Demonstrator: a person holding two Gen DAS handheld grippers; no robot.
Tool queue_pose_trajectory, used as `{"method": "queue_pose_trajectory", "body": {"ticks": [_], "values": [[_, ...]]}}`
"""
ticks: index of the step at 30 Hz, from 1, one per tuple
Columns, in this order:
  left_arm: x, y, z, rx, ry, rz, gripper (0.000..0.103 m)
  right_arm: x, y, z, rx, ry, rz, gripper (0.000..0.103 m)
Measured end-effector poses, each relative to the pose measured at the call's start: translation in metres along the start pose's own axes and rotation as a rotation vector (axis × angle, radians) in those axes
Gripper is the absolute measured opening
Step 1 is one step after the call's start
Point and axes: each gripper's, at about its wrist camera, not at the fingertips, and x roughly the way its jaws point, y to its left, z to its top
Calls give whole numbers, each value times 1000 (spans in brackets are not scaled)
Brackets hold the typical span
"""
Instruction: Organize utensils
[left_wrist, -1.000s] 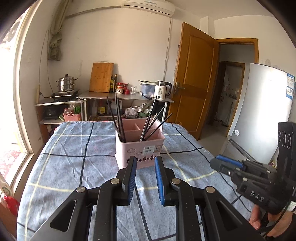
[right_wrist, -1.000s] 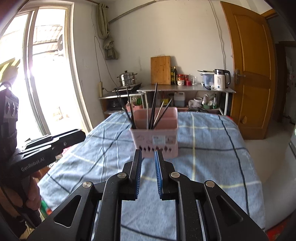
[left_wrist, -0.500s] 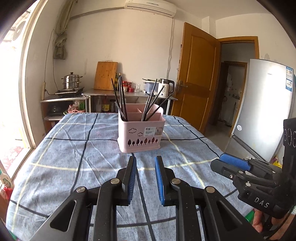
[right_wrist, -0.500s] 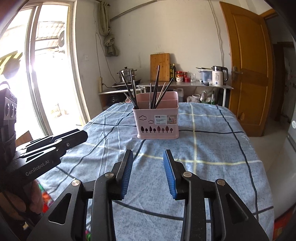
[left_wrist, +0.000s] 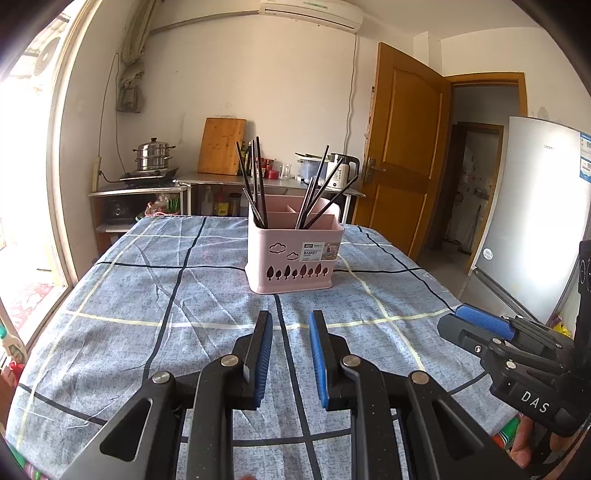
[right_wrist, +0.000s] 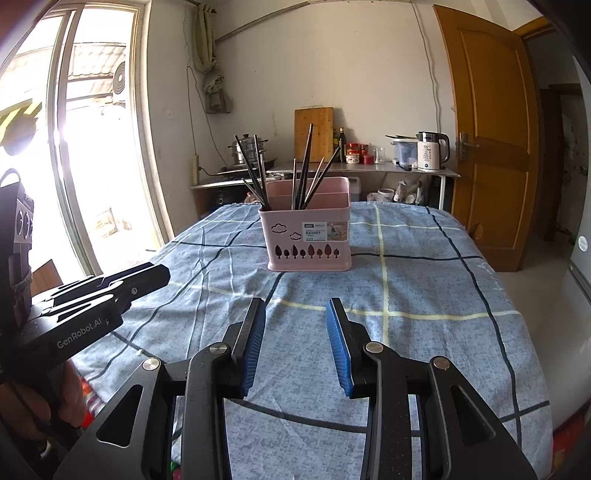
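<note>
A pink utensil basket (left_wrist: 291, 258) stands upright in the middle of the table, also in the right wrist view (right_wrist: 308, 236). Several dark chopsticks (left_wrist: 258, 184) lean in its left compartment and several more chopsticks (left_wrist: 317, 199) in its right one; they show too in the right wrist view (right_wrist: 304, 173). My left gripper (left_wrist: 290, 325) is open a little and empty, well short of the basket. My right gripper (right_wrist: 295, 314) is open wider and empty, also short of the basket. Each gripper shows at the edge of the other's view (left_wrist: 480, 325) (right_wrist: 122, 284).
The table carries a blue checked cloth (left_wrist: 166, 295). Behind it stands a metal counter (left_wrist: 258, 181) with a kettle (left_wrist: 343, 170), cutting board (left_wrist: 221, 146) and steamer pot (left_wrist: 153, 158). A fridge (left_wrist: 535, 221) stands at the right, a wooden door (right_wrist: 487, 147) behind, a window (right_wrist: 85, 147) at the left.
Both grippers have pulled back from the basket toward the near table edge. The right gripper's jaws have opened wider. The left jaws have opened slightly.
</note>
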Motion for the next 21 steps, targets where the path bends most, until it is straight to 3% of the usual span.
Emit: {"method": "queue_pose_trajectory", "body": {"ticks": [21], "values": [[2, -4, -4, 10, 7, 1, 20, -2, 2, -1, -1, -3, -10, 35]]}}
